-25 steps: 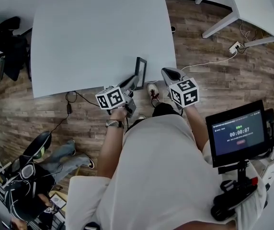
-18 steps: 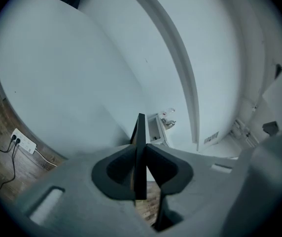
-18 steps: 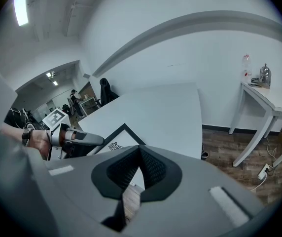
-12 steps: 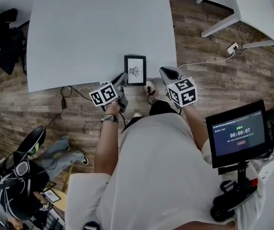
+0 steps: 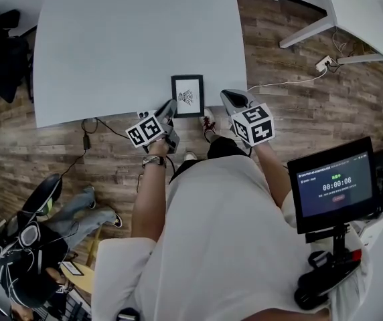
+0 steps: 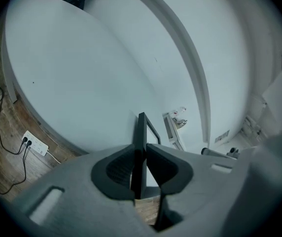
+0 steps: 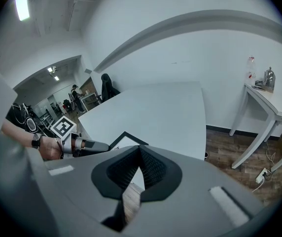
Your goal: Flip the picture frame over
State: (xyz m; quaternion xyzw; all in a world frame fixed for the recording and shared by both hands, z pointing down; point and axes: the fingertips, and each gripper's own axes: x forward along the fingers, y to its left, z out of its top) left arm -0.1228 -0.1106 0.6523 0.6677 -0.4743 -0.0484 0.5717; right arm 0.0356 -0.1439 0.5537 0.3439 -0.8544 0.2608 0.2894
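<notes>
The picture frame (image 5: 187,95) lies print-side up at the near edge of the white worktop (image 5: 131,39). The left tongs (image 5: 170,112) pinch its thin border by the near left corner, and their jaws are opening a touch with the edge between them. The right tongs (image 5: 227,98) hang clenched and empty just beside it. The frame looks light and stiff (its front is probably glazed, so brittle). The narrow moulding may slip, so the border looks like the safest hold, not the face.
</notes>
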